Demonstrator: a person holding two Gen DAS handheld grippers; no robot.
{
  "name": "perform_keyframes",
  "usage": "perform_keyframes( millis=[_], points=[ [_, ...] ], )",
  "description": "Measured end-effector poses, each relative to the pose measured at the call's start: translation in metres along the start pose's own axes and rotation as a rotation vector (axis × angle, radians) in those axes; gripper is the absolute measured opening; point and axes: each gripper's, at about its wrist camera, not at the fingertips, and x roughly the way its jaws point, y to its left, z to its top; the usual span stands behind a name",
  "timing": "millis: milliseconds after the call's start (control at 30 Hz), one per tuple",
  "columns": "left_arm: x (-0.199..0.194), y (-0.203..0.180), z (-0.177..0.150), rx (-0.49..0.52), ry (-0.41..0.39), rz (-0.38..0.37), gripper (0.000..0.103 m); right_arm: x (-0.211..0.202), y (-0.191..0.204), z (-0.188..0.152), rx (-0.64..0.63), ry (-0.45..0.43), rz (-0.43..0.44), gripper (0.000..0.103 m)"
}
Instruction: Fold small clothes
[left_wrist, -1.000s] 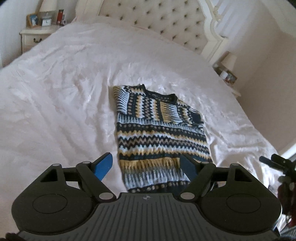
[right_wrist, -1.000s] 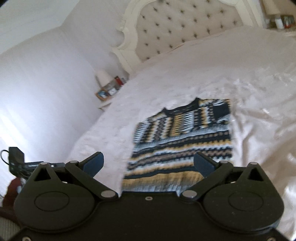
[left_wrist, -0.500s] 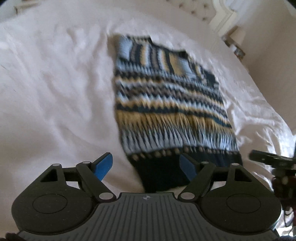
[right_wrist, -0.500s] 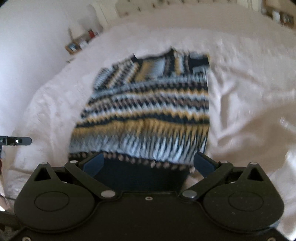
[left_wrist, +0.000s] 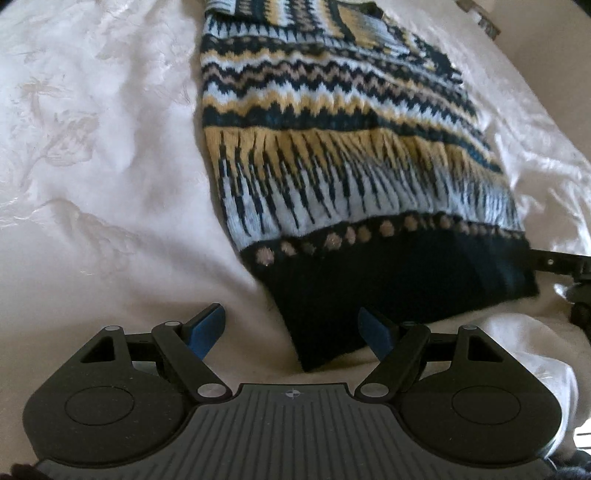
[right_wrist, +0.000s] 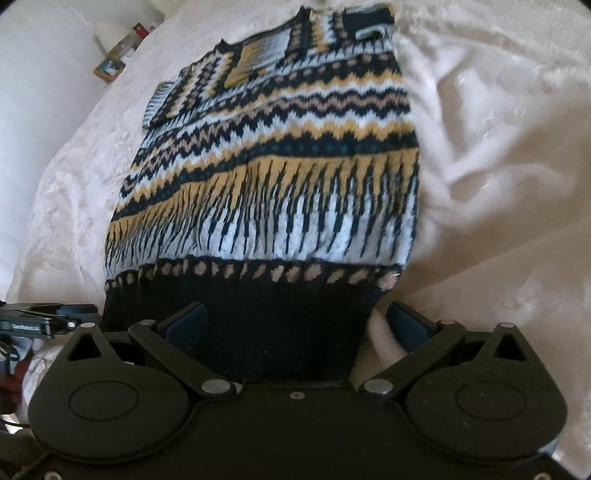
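A small knitted sweater (left_wrist: 332, 147) with navy, yellow, light blue and tan zigzag bands lies flat on the white bed, navy hem nearest me. My left gripper (left_wrist: 291, 326) is open, its blue fingers straddling the hem's near-left corner. In the right wrist view the sweater (right_wrist: 280, 166) fills the middle, and my right gripper (right_wrist: 295, 325) is open with the hem's near-right corner between its fingers. The sleeves look folded in near the collar. The other gripper shows at the right edge of the left view (left_wrist: 561, 262) and the left edge of the right view (right_wrist: 40, 319).
The white bedspread (left_wrist: 92, 166) is wrinkled around the sweater, with a raised fold at its right side (right_wrist: 480, 184). A bedside table with a photo frame (right_wrist: 109, 68) and small items stands beyond the bed's far left in the right wrist view.
Both grippers have dropped and moved forward to the sweater's hem. The headboard and room have left the view. Both stay open.
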Motion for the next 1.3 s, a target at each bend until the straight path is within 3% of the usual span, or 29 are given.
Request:
perform_keyframes(
  millis=[400, 800, 867, 1000, 1100, 1167, 1300],
  points=[
    [0.011, -0.014, 0.01, 0.052, 0.023, 0.006, 0.078, 0.031, -0.001, 0.008, -0.021, 0.092, 0.025, 0.103],
    [0.028, -0.022, 0.018, 0.072, 0.026, -0.093, 0.077, 0.038, -0.005, 0.012, -0.017, 0.103, 0.04, 0.103],
    [0.028, -0.021, 0.018, 0.062, 0.017, -0.1, 0.072, 0.037, -0.008, 0.013, -0.003, 0.099, 0.054, 0.103],
    [0.025, -0.013, 0.016, 0.013, -0.008, -0.094, 0.041, 0.03, -0.014, 0.013, 0.03, 0.085, 0.084, 0.103],
    [0.019, -0.007, 0.012, -0.022, -0.021, -0.126, 0.022, 0.021, -0.018, 0.013, 0.056, 0.068, 0.073, 0.088],
    [0.015, -0.007, 0.009, -0.029, -0.045, -0.136, 0.019, 0.014, -0.024, 0.012, 0.088, 0.054, 0.067, 0.066],
    [0.001, -0.007, 0.006, -0.033, -0.12, -0.147, 0.014, 0.004, -0.03, 0.009, 0.121, 0.032, 0.064, 0.044]
  ],
)
